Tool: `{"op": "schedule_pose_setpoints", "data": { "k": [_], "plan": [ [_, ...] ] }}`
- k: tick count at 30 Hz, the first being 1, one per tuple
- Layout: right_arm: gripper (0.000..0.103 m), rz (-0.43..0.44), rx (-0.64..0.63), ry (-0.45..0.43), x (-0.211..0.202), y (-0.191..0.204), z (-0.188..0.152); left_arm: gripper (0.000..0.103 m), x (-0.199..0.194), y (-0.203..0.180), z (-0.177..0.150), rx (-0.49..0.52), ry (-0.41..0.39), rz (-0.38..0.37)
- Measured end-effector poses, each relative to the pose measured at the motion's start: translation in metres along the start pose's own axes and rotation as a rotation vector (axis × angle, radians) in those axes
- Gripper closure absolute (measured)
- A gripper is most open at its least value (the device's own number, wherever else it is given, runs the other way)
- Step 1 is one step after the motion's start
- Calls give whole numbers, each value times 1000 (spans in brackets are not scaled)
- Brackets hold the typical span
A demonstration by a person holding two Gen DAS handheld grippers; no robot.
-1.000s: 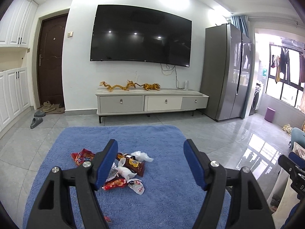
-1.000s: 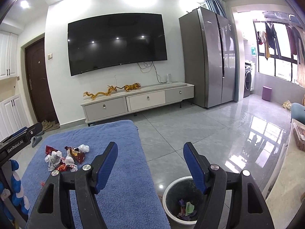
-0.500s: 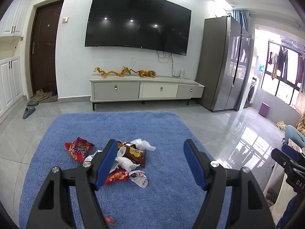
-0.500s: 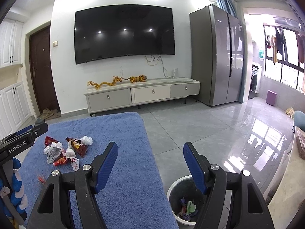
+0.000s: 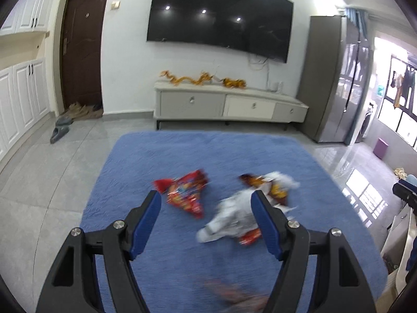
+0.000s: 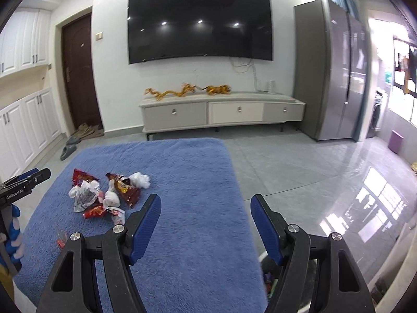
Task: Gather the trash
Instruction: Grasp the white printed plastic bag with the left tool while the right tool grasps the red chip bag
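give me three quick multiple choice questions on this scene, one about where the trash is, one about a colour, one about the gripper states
1. Where does the pile of snack wrappers lie?
A. on the blue rug
B. on the TV cabinet
C. on the bare tiles

2. What colour are the pads on the gripper fingers?
A. red
B. blue
C. white

3. How do the left gripper and right gripper stand?
A. both shut on wrappers
B. one open, one shut
C. both open, holding nothing

Answers: 1 A, the wrappers rest on the blue rug. 2 B, the pads are blue on black arms. 3 C, each pair of jaws is spread wide with nothing between.
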State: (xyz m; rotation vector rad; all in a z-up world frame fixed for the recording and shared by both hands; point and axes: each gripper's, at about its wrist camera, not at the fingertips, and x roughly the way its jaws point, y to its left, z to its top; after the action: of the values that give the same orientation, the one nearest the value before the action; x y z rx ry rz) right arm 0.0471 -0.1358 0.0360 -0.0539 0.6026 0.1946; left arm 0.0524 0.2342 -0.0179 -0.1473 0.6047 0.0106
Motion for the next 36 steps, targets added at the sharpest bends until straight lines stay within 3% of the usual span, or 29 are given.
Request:
{"op": "schedule_pose_setpoints", "data": {
  "k": [5, 10, 21, 24, 28, 31, 33, 36],
  "plan": [
    [34, 131, -15, 74, 40, 19, -2, 34, 26, 22, -10, -24, 84, -88],
    [34, 212, -47, 147, 73, 37, -8, 34, 44, 12, -8, 13, 123, -207],
    [34, 357, -164, 301, 139, 84, -31, 32, 95, -30, 0, 194, 230, -309],
    [34, 399, -212, 321, 152, 101, -34, 23, 105, -35, 3, 220, 258, -347],
    [34, 431, -224, 340, 166, 111, -36, 22, 124, -41, -2, 241, 306, -321],
    [46, 435, -232, 337, 168, 112, -36, 23, 128, -34, -3, 195, 313, -336],
    [64, 442, -222, 339, 168, 109, -36, 24, 124, -26, -2, 150, 305, -362],
    [82, 465, -180, 348, 168, 100, -37, 38, 118, -13, -1, 91, 301, -380]
  ]
}}
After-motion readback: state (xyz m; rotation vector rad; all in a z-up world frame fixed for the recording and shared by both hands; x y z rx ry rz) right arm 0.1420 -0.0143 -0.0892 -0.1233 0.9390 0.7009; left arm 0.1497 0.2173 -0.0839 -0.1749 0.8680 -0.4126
